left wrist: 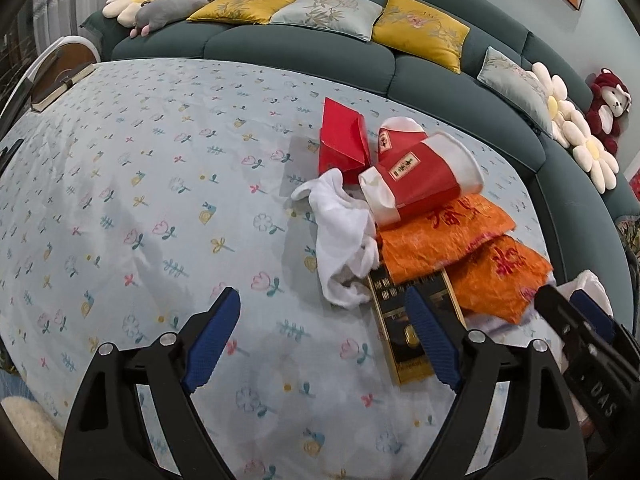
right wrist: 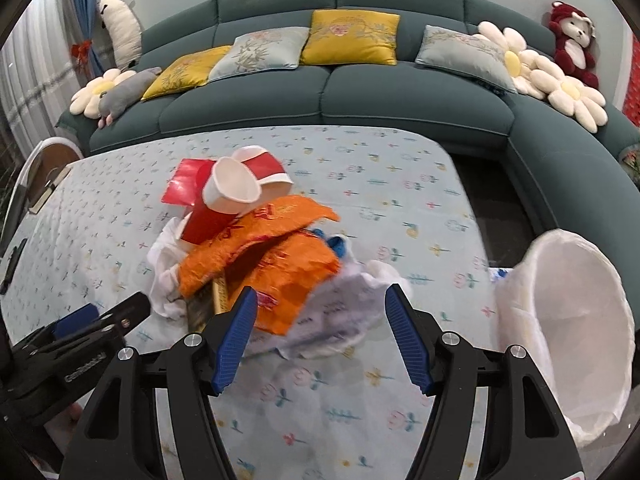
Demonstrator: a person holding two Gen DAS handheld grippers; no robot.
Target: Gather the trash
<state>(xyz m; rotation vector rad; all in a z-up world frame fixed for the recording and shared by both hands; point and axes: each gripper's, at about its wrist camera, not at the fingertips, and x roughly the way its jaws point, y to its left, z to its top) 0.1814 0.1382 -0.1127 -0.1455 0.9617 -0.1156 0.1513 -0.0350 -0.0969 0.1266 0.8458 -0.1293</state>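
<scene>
A heap of trash lies on the flowered tablecloth (left wrist: 160,200): a red box (left wrist: 342,144), red-and-white paper cups (left wrist: 420,176), orange wrappers (left wrist: 460,248), crumpled white tissue (left wrist: 344,240) and a black-and-gold box (left wrist: 404,344). My left gripper (left wrist: 324,340) is open and empty, just short of the heap, its right finger over the black-and-gold box. My right gripper (right wrist: 320,336) is open and empty, its fingers either side of the near edge of the orange wrappers (right wrist: 272,256) and a pale crumpled plastic bag (right wrist: 344,304). The cups (right wrist: 240,188) lie on top of the heap.
A bin lined with a white bag (right wrist: 572,320) stands at the table's right edge. A dark green sofa (right wrist: 340,96) with cushions and plush toys curves behind and to the right. A book (left wrist: 60,88) lies at the far left corner.
</scene>
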